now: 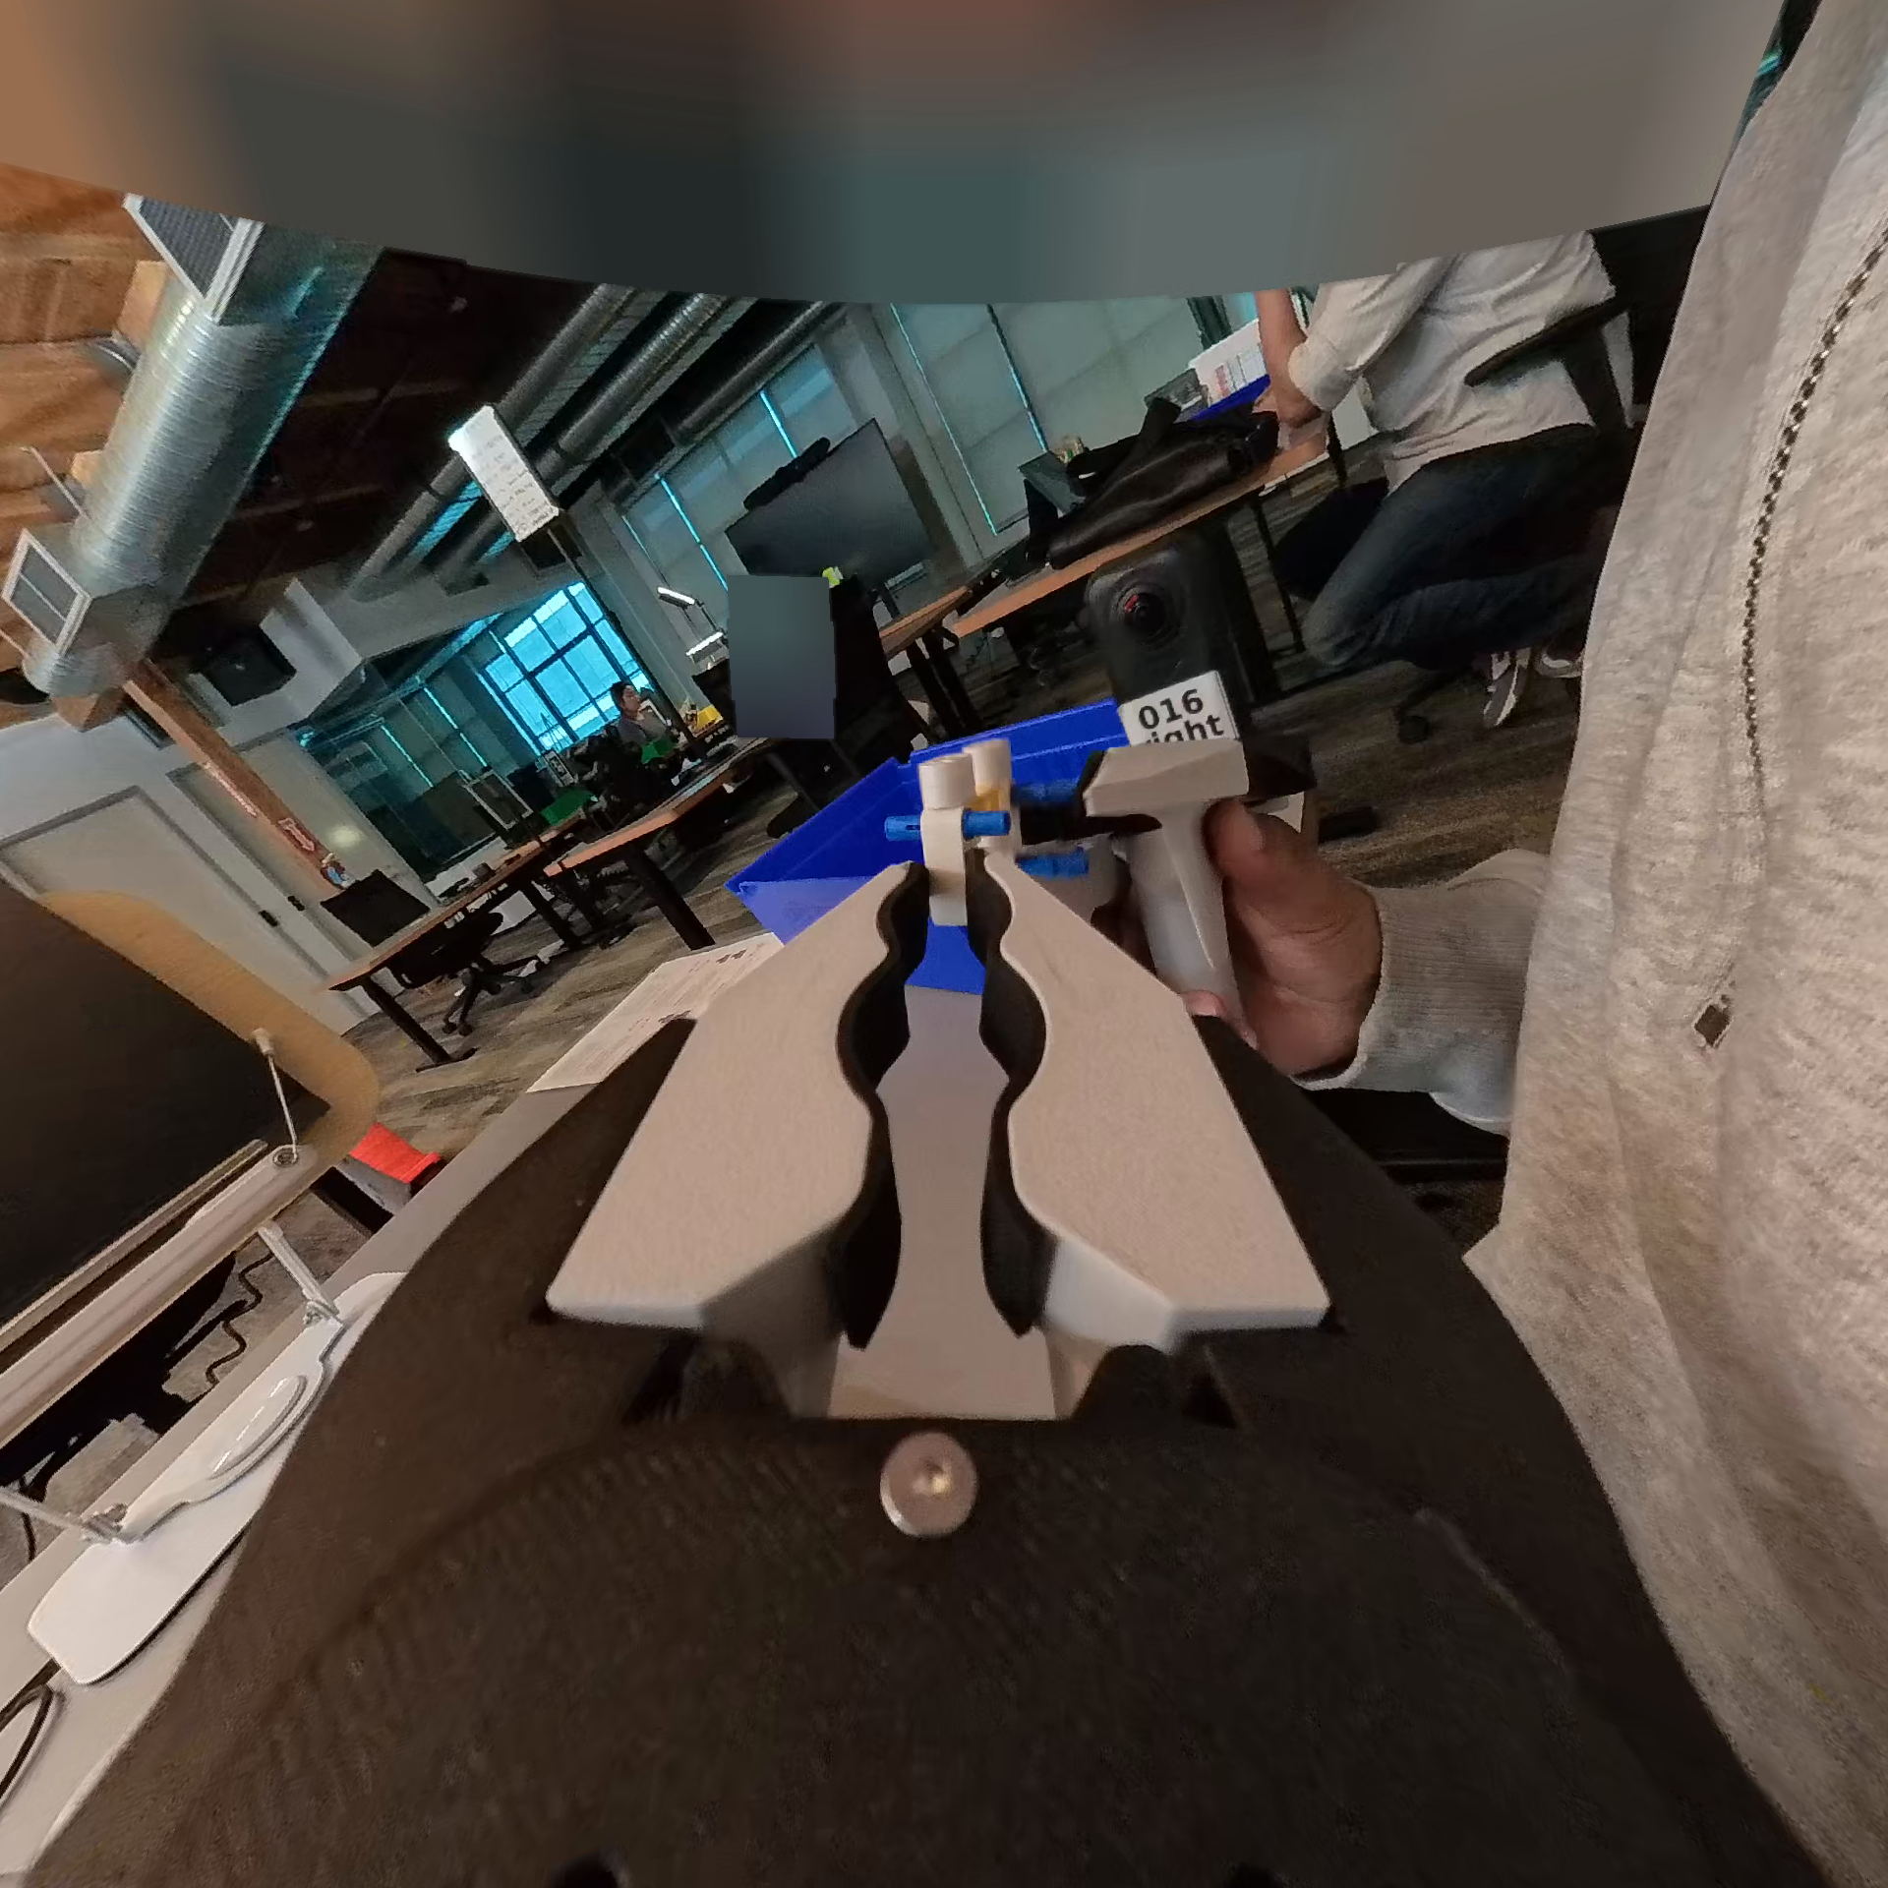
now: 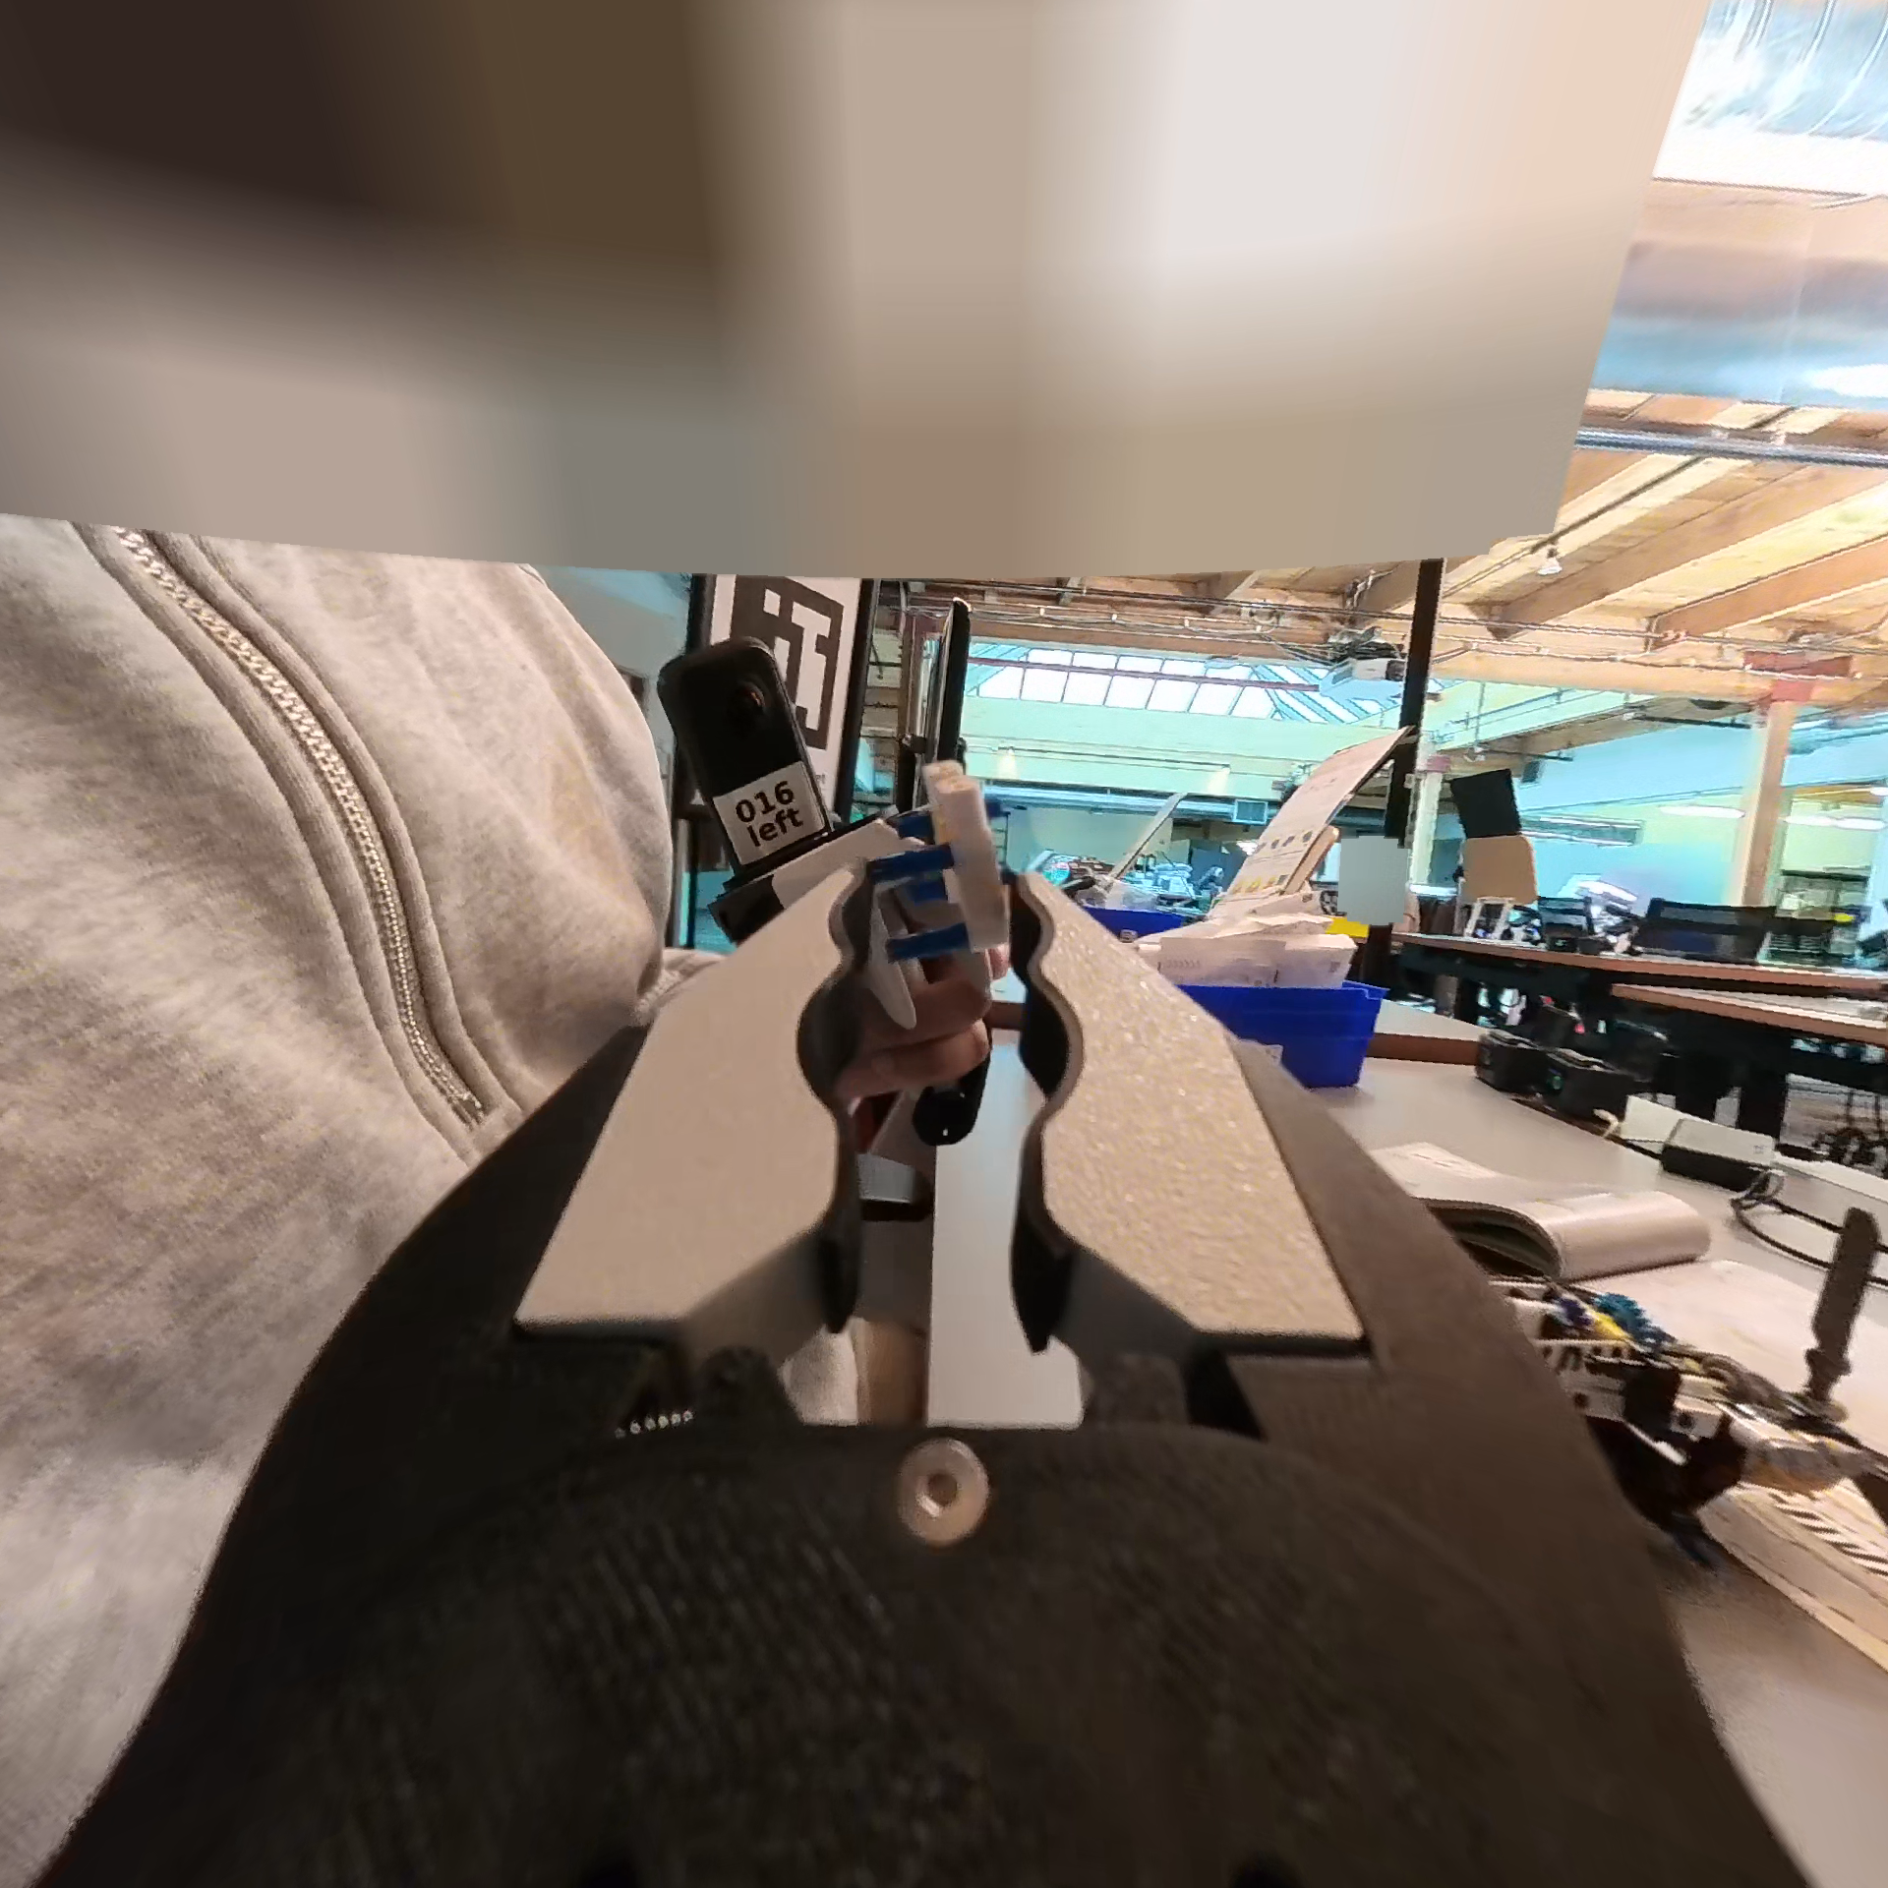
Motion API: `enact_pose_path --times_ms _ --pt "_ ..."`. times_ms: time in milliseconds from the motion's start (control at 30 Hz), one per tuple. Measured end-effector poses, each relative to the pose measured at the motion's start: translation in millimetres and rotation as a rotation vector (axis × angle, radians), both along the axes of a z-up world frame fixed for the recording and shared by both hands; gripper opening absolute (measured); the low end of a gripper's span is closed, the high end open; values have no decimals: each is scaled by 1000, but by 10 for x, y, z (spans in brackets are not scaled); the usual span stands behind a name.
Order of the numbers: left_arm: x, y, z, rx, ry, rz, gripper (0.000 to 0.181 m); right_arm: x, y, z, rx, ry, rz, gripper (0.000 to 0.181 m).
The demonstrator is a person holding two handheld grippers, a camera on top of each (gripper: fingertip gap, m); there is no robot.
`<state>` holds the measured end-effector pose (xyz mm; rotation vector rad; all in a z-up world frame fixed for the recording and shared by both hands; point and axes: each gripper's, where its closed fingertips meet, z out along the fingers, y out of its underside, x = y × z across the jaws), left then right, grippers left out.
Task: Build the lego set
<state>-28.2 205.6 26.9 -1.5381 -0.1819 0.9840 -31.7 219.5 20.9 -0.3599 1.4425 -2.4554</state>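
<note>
The left gripper had its jaws closed to a narrow gap on the lower end of a small white lego assembly, held up in the air in front of the person's grey zip top and above the desk. Blue pins stuck out sideways from the white piece. The right gripper, gripped in a bare hand, came in from the side with its tips at those pins; its jaws stood slightly apart, and whether they pinched a pin could not be told. Behind the assembly sat a blue bin on the desk, and a partly built lego model lay on an instruction sheet near the desk's edge.
</note>
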Motion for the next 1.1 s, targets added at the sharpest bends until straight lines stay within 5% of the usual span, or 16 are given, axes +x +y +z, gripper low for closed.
enact_pose_path --times_ms 400,1100 --pt "-4 -16 38 73 -13 -5 6 -60 29 25 -32 -12 -48 31" --pt "-17 80 41 207 23 -29 7 -14 74 172 -149 -194 133 25"
